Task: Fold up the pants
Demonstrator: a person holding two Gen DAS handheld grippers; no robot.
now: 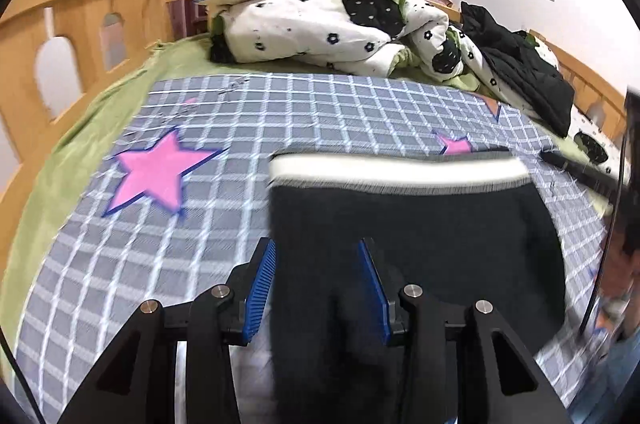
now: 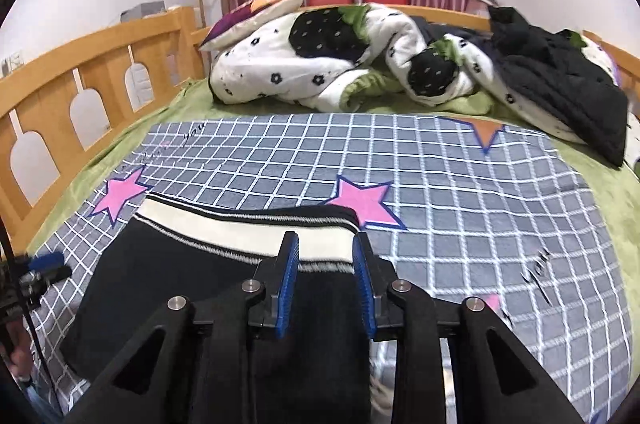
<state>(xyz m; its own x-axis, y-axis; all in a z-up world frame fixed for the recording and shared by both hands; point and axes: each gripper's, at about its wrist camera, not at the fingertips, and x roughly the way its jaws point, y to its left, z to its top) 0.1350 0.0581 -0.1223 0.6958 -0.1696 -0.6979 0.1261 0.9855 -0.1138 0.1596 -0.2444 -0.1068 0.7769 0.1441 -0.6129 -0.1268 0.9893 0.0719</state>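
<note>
Black pants [image 1: 420, 224] with a white waistband [image 1: 400, 168] lie flat on the checked sheet [image 1: 280, 112], waistband toward the far side. My left gripper [image 1: 316, 244] hovers over their left part, jaws apart, blue pads touching no cloth. In the right wrist view the pants [image 2: 160, 276] spread to the left, and my right gripper [image 2: 326, 236] stands over the right end of the waistband [image 2: 240, 228], jaws narrowly apart with nothing pinched. One of the left gripper's blue pads [image 2: 46, 260] shows at the left edge. The pants' near part is hidden under both grippers.
A crumpled white flowered quilt [image 2: 320, 64] with a pillow [image 2: 256, 12] on it, and a black jacket [image 2: 560, 84], fill the far end of the bed. A wooden rail [image 2: 80, 76] runs along the left side. Green bedding [image 1: 60, 164] borders the sheet.
</note>
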